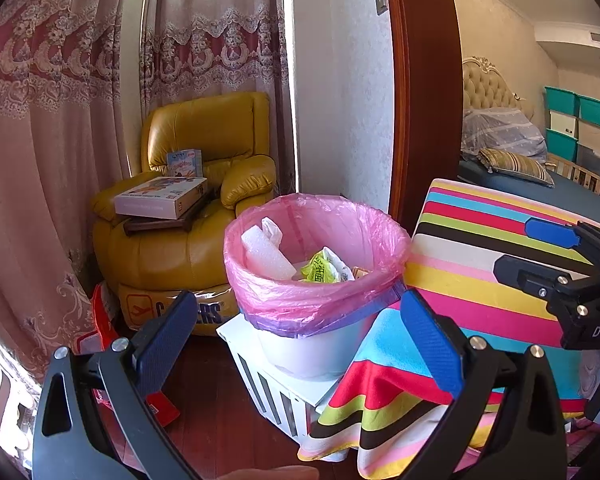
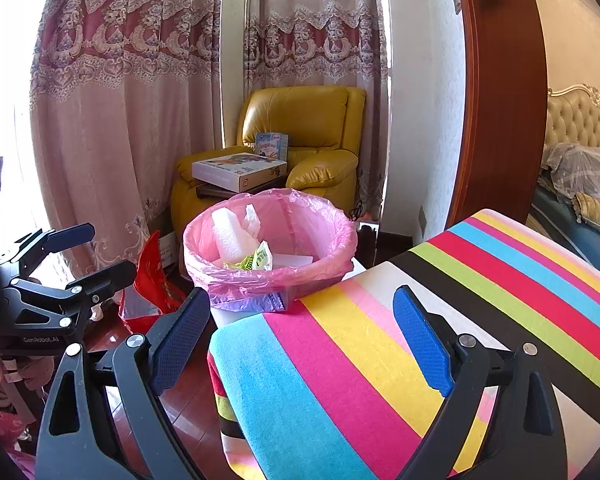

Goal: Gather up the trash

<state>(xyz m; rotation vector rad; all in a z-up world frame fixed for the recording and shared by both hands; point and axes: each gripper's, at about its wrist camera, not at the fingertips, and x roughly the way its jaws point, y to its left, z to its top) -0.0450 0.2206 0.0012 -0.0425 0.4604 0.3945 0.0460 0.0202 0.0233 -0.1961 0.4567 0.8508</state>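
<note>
At my twelve o'clock a white slatted stand [image 1: 268, 384] on the dark wood floor [image 1: 216, 420] carries the white bin [image 1: 320, 354] with its pink liner [image 1: 320, 300]. At two o'clock, a striped cloth [image 2: 380, 360] covers a flat surface, its top bare; one corner drapes against the stand.

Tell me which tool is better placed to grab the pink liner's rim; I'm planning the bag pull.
Left tool, probably: open, with the bin's pink liner between its fingers. The right tool faces the striped cloth.

"DAS" on black right gripper [image 1: 548, 256] body; "GenRobot.AI" on black left gripper [image 2: 90, 250] body; box lettering unreadable.
</note>
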